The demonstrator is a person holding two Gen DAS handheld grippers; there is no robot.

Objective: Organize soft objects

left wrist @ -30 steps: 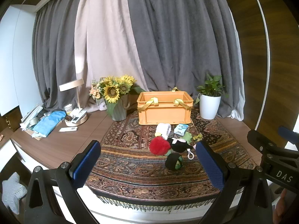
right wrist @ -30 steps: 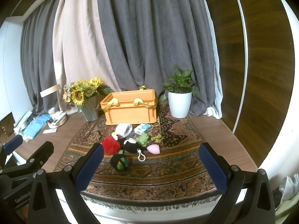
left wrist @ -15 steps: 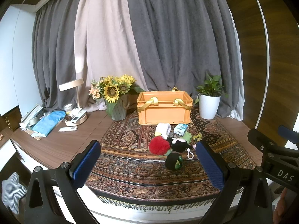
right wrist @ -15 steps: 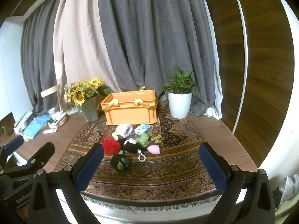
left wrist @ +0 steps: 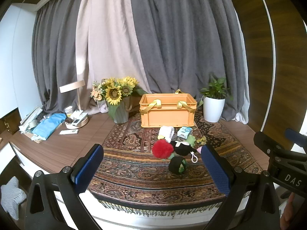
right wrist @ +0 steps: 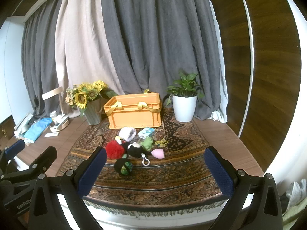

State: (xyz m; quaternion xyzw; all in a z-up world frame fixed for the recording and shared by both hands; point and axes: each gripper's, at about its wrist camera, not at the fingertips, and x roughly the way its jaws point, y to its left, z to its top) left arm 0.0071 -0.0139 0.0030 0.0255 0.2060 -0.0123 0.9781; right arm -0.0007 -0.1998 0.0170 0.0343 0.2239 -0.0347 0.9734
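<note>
Toys before orange crate

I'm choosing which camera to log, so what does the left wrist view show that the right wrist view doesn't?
Only the left wrist view shows the striped star cushion low beside the table. Only the right wrist view shows the whole pink egg-shaped sponge, which a left finger mostly hides in the other view. Both share the orange crate, red pompom, sunflowers and the open, empty left gripper and right gripper.
</note>
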